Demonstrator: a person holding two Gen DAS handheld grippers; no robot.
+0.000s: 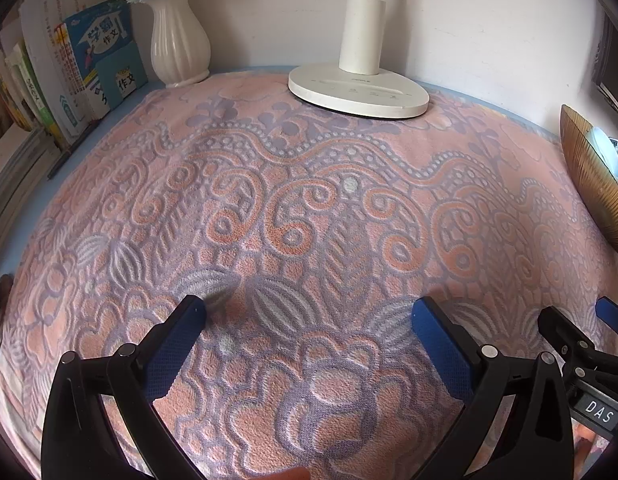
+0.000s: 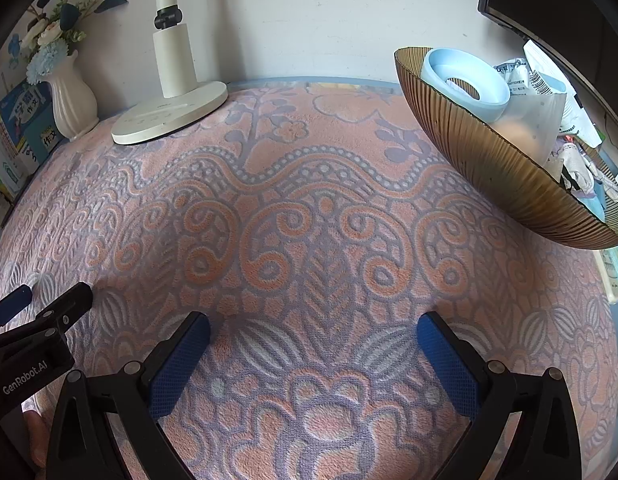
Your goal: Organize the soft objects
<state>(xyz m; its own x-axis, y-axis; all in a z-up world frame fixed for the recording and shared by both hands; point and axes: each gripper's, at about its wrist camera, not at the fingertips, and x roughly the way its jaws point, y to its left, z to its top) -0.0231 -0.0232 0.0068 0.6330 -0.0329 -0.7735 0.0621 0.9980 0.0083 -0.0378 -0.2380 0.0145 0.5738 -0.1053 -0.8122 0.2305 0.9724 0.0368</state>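
Both claws are pointing steeply down at a patterned pink, orange and lilac towel (image 1: 309,208) that is lying spread flat over the blue tabletop (image 1: 33,216), covering most of it. The left claw (image 1: 309,312) is hovering over the near part of the towel with its blue-padded fingers (image 1: 173,352) standing wide apart and only cloth showing between them. The right claw (image 2: 313,328) is hanging just beside it, likewise spread wide with nothing gripped; each claw is showing at the edge of the other's view. Whether any fingertip is touching the cloth I cannot tell.

At the far edge of the towel a white desk lamp (image 1: 359,88) is standing with its flat base resting on the cloth. To its left a white ribbed vase (image 1: 180,44) with blue flowers is standing against the wall, next to a row of books (image 1: 89,64) that are leaning together. On the right side a ribbed amber bowl (image 2: 497,168) is sitting on the towel's edge, holding a pale blue ring-shaped object (image 2: 465,80) and crumpled packets. A dark monitor (image 2: 549,4) is standing behind the bowl.
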